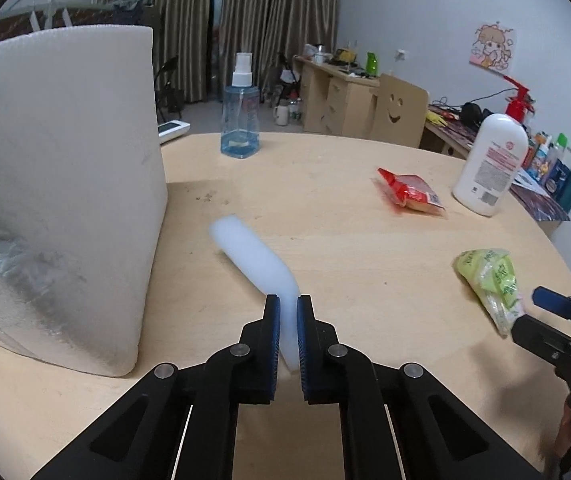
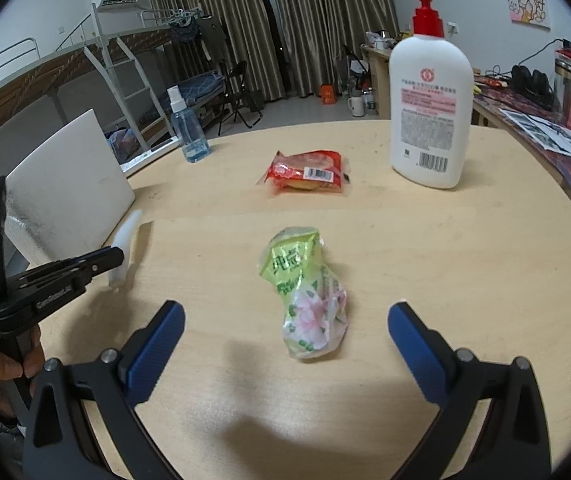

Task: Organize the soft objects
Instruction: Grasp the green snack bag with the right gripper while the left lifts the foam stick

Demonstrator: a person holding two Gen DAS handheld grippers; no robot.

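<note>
My left gripper (image 1: pixel 288 308) is shut on the near end of a white foam strip (image 1: pixel 245 248), which slants away to the upper left over the round wooden table (image 1: pixel 365 340). From the right wrist view the same gripper (image 2: pixel 113 256) grips the strip (image 2: pixel 129 228) beside a big white foam block (image 2: pixel 69 172). A crumpled green packet (image 2: pixel 305 288) lies between the wide-apart blue pads of my right gripper (image 2: pixel 286 310), which is open and not touching it. A red snack packet (image 2: pixel 305 172) lies farther back.
The big foam block (image 1: pixel 57 184) stands at the left. At the table's far edge stands a blue spray bottle (image 1: pixel 240 120), and at the right a white lotion bottle (image 1: pixel 489 164) with a red pump. A hand holds the left gripper's handle (image 2: pixel 1 368).
</note>
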